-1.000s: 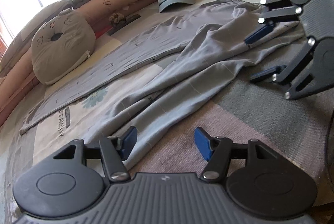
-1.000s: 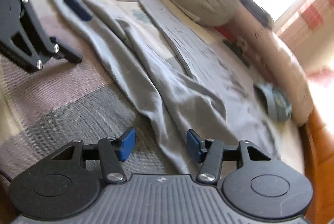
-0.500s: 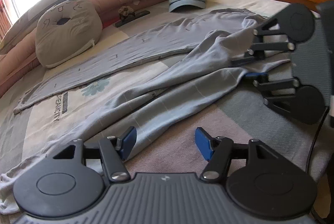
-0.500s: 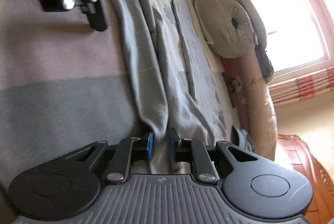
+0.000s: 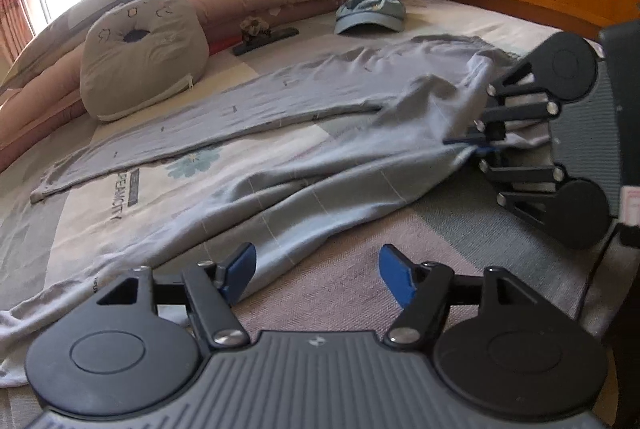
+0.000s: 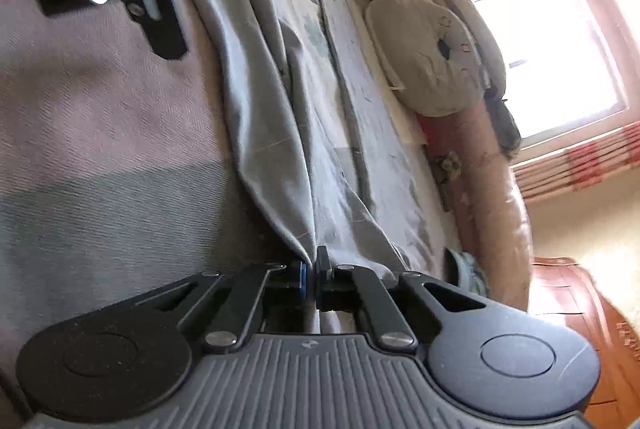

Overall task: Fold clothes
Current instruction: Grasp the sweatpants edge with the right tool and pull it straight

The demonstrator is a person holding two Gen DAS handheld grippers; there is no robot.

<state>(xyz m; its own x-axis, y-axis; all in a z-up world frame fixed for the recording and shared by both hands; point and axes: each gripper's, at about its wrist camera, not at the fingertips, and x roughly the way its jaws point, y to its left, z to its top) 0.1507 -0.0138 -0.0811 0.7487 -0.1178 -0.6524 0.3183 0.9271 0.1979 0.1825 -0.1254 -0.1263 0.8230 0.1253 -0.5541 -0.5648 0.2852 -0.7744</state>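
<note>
We pinch the grey trousers (image 6: 280, 133) in our right gripper (image 6: 311, 273), jaws pressed together on fabric at lower centre; our left gripper (image 5: 316, 271) jaws are opening, nothing between them, above the bed (image 5: 360, 293).

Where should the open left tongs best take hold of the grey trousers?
Probably the near leg's lower edge, which lies just beyond the left tongs, whose jaws are opening. Come from the bed's near side. The right tongs already pinch the waist end.
</note>
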